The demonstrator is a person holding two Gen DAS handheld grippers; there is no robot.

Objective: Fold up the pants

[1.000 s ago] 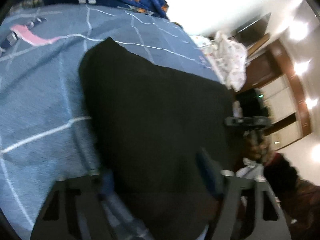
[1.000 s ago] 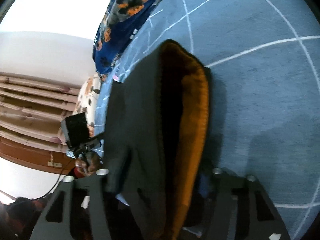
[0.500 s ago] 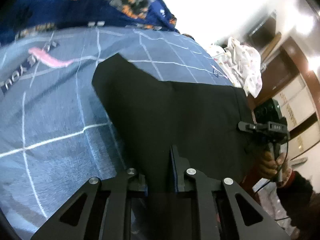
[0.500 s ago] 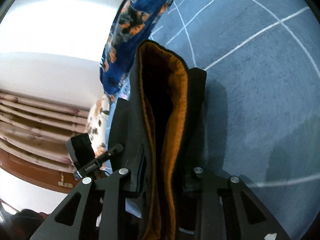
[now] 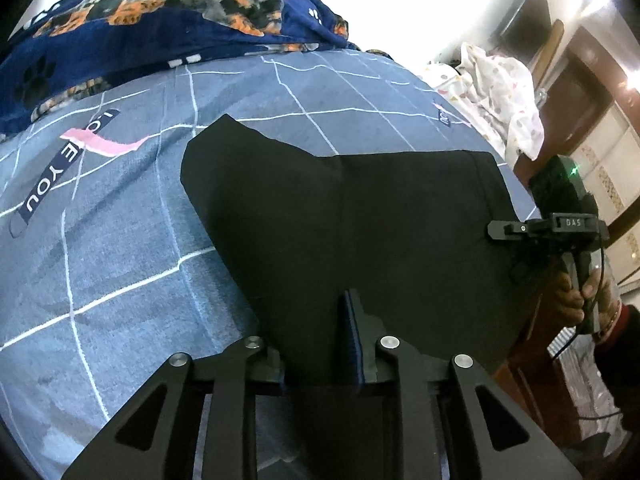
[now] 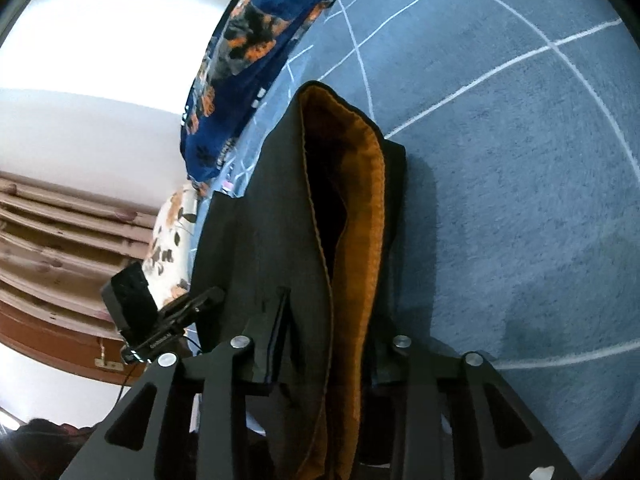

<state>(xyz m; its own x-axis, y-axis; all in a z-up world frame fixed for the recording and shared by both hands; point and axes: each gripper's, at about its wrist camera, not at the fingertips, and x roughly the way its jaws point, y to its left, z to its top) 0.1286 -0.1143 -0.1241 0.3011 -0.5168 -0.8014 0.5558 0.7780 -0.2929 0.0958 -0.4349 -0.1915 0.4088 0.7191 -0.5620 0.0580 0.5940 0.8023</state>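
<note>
The black pants (image 5: 340, 224) lie on a blue-grey checked bedsheet (image 5: 120, 248). My left gripper (image 5: 328, 360) is shut on the near edge of the black cloth, which runs up between the fingers. My right gripper (image 6: 320, 360) is shut on the waistband end of the pants (image 6: 280, 240), where the orange inner lining (image 6: 356, 240) gapes open. The right gripper also shows in the left wrist view (image 5: 548, 228), at the far right edge of the pants. The left gripper shows in the right wrist view (image 6: 168, 320), at the pants' left side.
A dark blue dog-print blanket (image 5: 160, 20) lies bunched at the far side of the bed (image 6: 260, 40). A white patterned cloth (image 5: 500, 96) hangs beyond the bed's right edge. Wooden cabinets (image 5: 580, 80) stand beyond it.
Both grippers have gone from wide open around the cloth to shut on it. The pants now lie flatter and further from the left camera.
</note>
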